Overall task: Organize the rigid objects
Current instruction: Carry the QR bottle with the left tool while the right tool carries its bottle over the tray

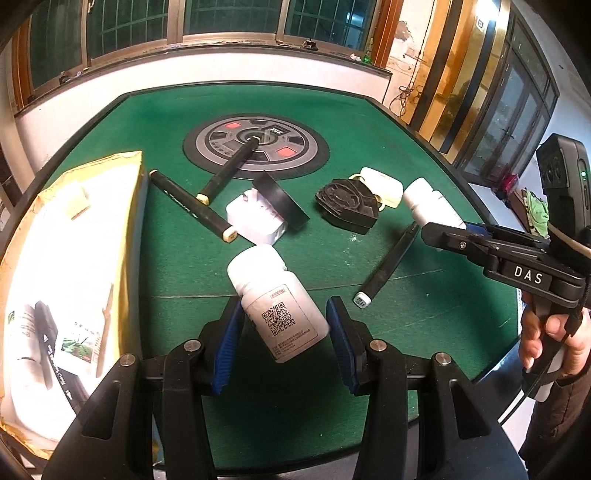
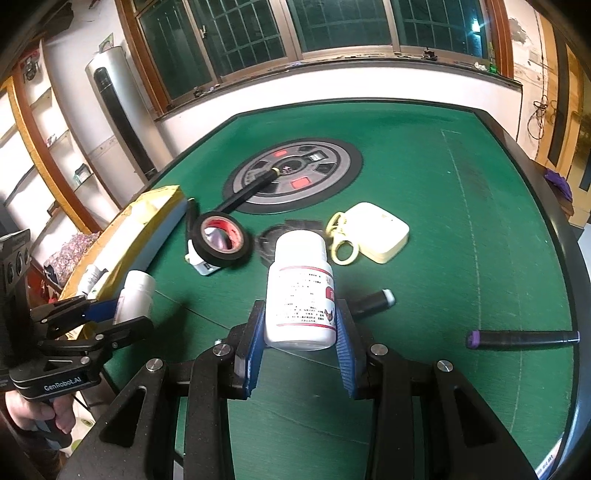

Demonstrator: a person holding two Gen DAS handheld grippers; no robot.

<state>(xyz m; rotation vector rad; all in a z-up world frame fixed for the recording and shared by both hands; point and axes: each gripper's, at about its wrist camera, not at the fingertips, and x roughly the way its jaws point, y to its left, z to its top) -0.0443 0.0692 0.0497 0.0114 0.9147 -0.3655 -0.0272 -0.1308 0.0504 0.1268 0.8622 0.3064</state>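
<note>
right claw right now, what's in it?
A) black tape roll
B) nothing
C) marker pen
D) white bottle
D: the right claw is closed on a white bottle, its blue pads pressing both sides; the tape roll lies apart on the table.

Dark windows (image 2: 332, 26) behind green table (image 2: 424, 155); shelves (image 2: 55, 155) at left.
</note>
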